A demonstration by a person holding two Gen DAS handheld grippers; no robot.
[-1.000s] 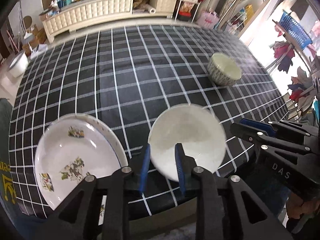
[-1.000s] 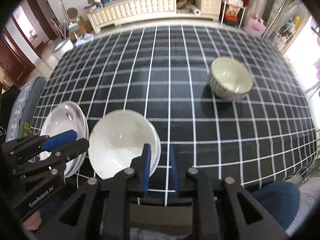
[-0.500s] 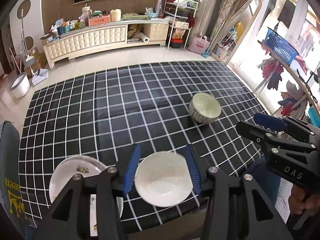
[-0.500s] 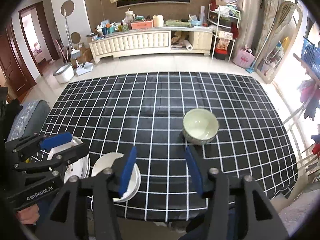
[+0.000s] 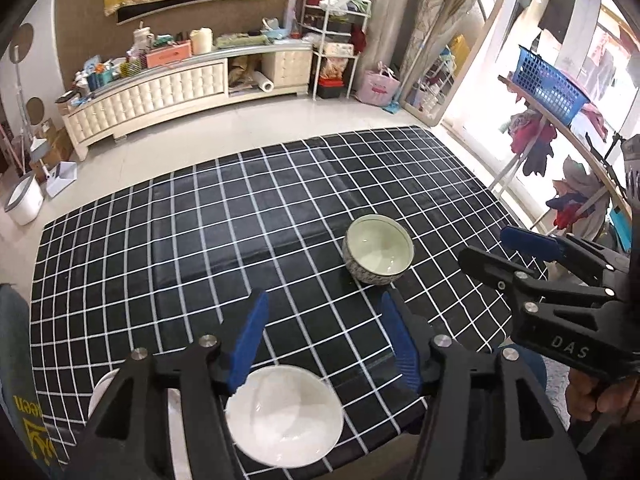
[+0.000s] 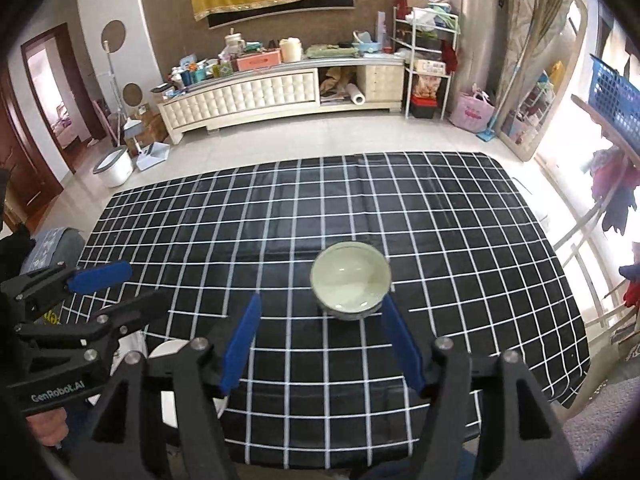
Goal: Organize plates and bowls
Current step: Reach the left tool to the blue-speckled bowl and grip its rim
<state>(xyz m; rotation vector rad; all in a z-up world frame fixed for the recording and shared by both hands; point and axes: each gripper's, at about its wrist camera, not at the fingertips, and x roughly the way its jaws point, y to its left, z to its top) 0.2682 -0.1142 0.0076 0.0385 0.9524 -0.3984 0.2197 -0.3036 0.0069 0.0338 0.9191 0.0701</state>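
At the near left edge of the table (image 5: 160,240), a plate (image 5: 102,390) shows only as a sliver of white rim behind the left gripper's arm. Just right of it, a white dish (image 5: 284,416) sits at the near edge on the black checked cloth, below and between the blue pads (image 5: 248,338) of the left gripper (image 5: 328,340). That gripper is held above the table with its jaws spread wide and nothing between them.

Farther right and a little farther in, a speckled bowl (image 5: 378,249) with a pale green inside stands upright on the cloth, well apart from the dish.

In the right wrist view, the bowl (image 6: 351,280) lies just ahead of the right gripper (image 6: 320,344), between the lines of its two fingers. Its jaws are also released wide and empty, above the cloth. The dish (image 6: 170,350) peeks out at the near left there, mostly hidden by the gripper arm.

At the far right of the left view, a hand (image 5: 596,398) grips the right gripper's handle.
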